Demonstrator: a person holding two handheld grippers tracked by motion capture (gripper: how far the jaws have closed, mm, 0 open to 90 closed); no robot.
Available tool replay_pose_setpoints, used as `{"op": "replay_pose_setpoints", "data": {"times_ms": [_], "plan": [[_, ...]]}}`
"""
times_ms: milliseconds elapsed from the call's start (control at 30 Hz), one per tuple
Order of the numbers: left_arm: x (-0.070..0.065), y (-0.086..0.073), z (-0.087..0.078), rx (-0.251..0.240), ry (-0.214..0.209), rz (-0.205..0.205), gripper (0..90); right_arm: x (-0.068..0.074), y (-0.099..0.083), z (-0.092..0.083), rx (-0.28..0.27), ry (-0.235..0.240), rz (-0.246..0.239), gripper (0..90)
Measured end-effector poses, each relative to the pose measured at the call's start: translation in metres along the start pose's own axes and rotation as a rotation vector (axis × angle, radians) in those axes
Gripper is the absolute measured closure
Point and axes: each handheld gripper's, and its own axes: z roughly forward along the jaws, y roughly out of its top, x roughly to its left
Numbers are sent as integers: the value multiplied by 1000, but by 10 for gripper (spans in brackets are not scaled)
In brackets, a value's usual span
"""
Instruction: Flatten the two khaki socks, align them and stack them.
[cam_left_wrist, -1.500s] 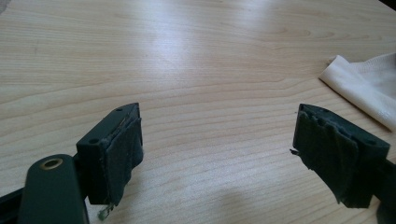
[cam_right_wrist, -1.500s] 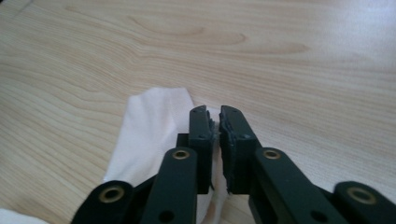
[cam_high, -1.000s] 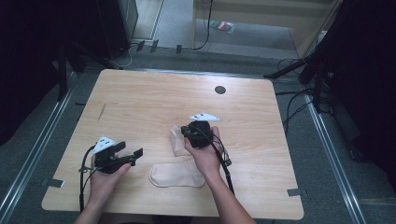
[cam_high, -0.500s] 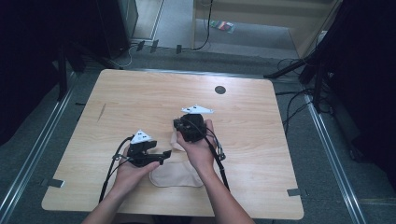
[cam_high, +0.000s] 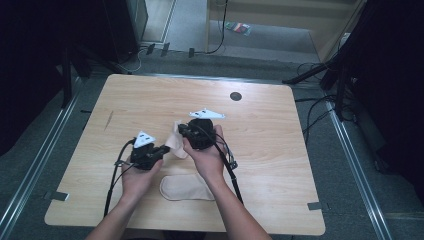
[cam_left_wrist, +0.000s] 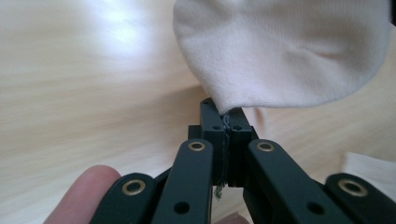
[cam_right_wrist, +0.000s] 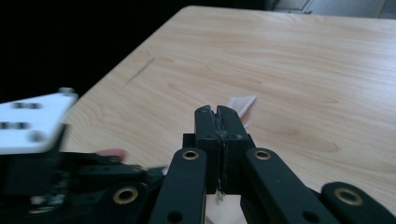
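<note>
A pale beige sock (cam_high: 174, 140) hangs just above the wooden table (cam_high: 280, 150), held between both grippers. My right gripper (cam_high: 184, 132) is shut on its upper part, and in the right gripper view a corner of the sock (cam_right_wrist: 243, 104) sticks out past the closed jaws. My left gripper (cam_high: 163, 150) has just been closing and now pinches the sock's lower edge; in the left gripper view the sock (cam_left_wrist: 280, 51) bulges above the shut jaws (cam_left_wrist: 225, 116). A second, matching sock (cam_high: 185, 187) lies flat near the front edge.
A small dark round hole (cam_high: 235, 96) sits in the tabletop at the back. Cables trail from both grippers over the front of the table. The table's left edge (cam_right_wrist: 116, 70) drops off to a dark floor.
My left hand has moved right, up to the hanging sock, and its jaws have closed on the sock's edge. My right hand has lifted the sock a little.
</note>
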Motion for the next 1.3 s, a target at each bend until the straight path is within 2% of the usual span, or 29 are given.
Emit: {"op": "replay_pose_setpoints", "data": {"times_ms": [33, 67, 133, 167, 233, 333, 433, 467, 567, 633, 700, 733, 767, 833, 933, 1033, 1100, 1167, 1233, 1300], "plan": [[4, 0, -11, -41, 81, 23, 900, 1, 0, 1, -12, 12, 9, 895], [6, 1, -18, -59, 115, 36, 900, 3, 0, 3, -26, 28, 7, 896], [7, 2, -33, -94, 194, 97, 900, 7, -1, 5, -43, 49, 0, 896], [5, 2, -37, -96, 210, 127, 900, 9, -2, 7, -44, 56, -2, 896], [1, -1, -36, -67, 207, 170, 900, 9, -5, 12, -30, 45, -13, 896], [-3, -12, -21, 8, 152, 176, 900, -2, -13, 20, 8, 12, 0, 896], [-5, -25, -3, 71, 64, 144, 895, -15, -27, 27, 72, -12, 3, 896], [-5, -28, 0, 74, 41, 132, 860, -19, -32, 28, 89, -28, -4, 896], [-5, -33, 2, 60, -38, 95, 684, -33, -41, 27, 104, -63, 4, 896], [2, -34, -1, 37, -96, 52, 603, -41, -44, 24, 107, -79, 8, 896], [11, -34, -6, 12, -132, 11, 527, -48, -45, 21, 105, -96, 9, 896], [16, -34, -8, 0, -139, -2, 502, -51, -46, 19, 106, -100, 10, 895], [22, -33, -10, -8, -132, -11, 476, -54, -47, 18, 108, -105, 7, 895], [33, -33, -11, -23, -113, -54, 464, -58, -49, 16, 107, -112, 3, 895], [47, -31, -7, -34, -85, -146, 489, -63, -51, 14, 109, -115, -13, 895], [53, -30, 3, -19, -56, -206, 522, -66, -53, 14, 111, -120, -20, 894], [55, -27, 9, 20, -62, -207, 543, -67, -55, 13, 110, -123, -25, 894], [53, -23, 15, 21, -69, -218, 556, -68, -56, 13, 110, -120, -29, 894], [52, -18, 20, 40, -53, -210, 580, -70, -58, 13, 111, -121, -30, 894], [51, -16, 26, 55, -46, -233, 600, -71, -59, 14, 108, -122, -27, 893]]}}
